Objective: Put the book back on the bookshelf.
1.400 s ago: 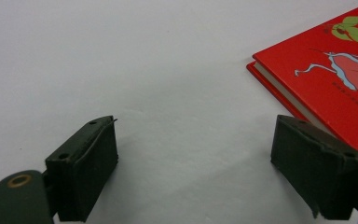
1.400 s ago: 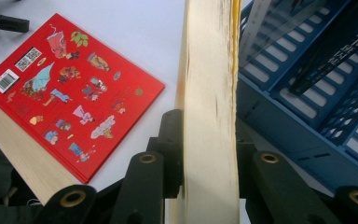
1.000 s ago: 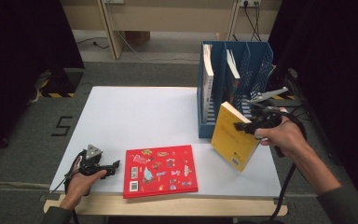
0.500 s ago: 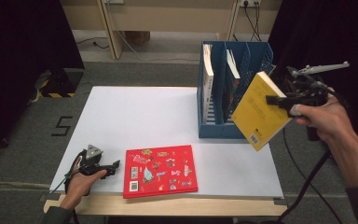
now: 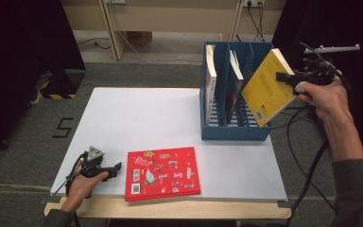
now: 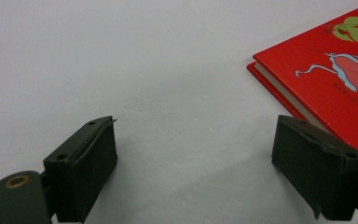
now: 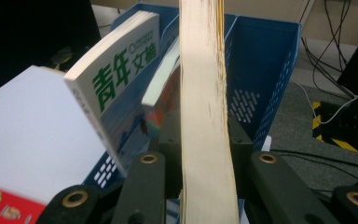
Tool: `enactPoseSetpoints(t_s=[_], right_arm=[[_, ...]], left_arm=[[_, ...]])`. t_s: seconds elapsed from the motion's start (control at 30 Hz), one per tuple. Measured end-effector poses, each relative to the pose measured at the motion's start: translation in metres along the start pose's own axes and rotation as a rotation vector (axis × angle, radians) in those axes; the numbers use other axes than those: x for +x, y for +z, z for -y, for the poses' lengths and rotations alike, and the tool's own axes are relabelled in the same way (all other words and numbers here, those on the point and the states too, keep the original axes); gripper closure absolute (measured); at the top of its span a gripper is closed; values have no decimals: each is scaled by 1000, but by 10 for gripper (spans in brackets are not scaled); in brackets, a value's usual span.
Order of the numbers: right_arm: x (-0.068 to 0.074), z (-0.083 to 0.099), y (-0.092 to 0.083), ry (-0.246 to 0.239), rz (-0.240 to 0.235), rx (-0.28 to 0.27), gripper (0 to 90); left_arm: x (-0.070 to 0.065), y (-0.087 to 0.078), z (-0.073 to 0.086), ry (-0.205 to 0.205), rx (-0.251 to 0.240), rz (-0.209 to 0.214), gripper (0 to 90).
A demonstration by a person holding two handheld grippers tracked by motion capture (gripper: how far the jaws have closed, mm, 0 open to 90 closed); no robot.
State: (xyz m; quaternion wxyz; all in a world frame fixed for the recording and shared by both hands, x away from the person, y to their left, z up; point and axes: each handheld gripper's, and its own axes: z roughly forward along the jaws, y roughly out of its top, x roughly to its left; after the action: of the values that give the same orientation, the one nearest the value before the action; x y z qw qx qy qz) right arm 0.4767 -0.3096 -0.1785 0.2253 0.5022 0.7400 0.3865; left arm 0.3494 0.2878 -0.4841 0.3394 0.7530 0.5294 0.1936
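Note:
A yellow book (image 5: 267, 89) hangs tilted in the air over the right end of the blue file rack (image 5: 217, 132), with my right gripper (image 5: 289, 78) shut on its upper edge. In the right gripper view the yellow book's page edge (image 7: 204, 116) runs up between the jaws, with the blue file rack's wall (image 7: 265, 70) behind it. A red picture book (image 5: 162, 172) lies flat near the table's front edge. My left gripper (image 5: 115, 168) rests on the table just left of it, open with nothing between its jaws. The red picture book's corner (image 6: 326, 70) lies beside the right jaw.
Two books stand in the rack: a white one (image 5: 211, 78) in the left slot and a thinner one (image 5: 235, 82) in the middle. In the right gripper view the white book (image 7: 116, 74) bears green characters. Cables (image 5: 307, 156) hang off the table's right side. The white table (image 5: 142, 118) lies bare at left.
My right gripper has lifted the yellow book up and away from the table's right edge, to above the rack's right end. The left gripper has stayed in place.

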Motion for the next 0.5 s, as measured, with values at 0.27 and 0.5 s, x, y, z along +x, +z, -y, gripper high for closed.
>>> enactPoseSetpoints(t_s=[0.27, 0.5], right_arm=[[0, -14, 44, 50, -14, -31, 752], [2, -17, 77, 53, -5, -19, 750]], left_arm=[[0, 0, 0, 0, 0, 0, 126], [0, 0, 0, 0, -1, 0, 126]])
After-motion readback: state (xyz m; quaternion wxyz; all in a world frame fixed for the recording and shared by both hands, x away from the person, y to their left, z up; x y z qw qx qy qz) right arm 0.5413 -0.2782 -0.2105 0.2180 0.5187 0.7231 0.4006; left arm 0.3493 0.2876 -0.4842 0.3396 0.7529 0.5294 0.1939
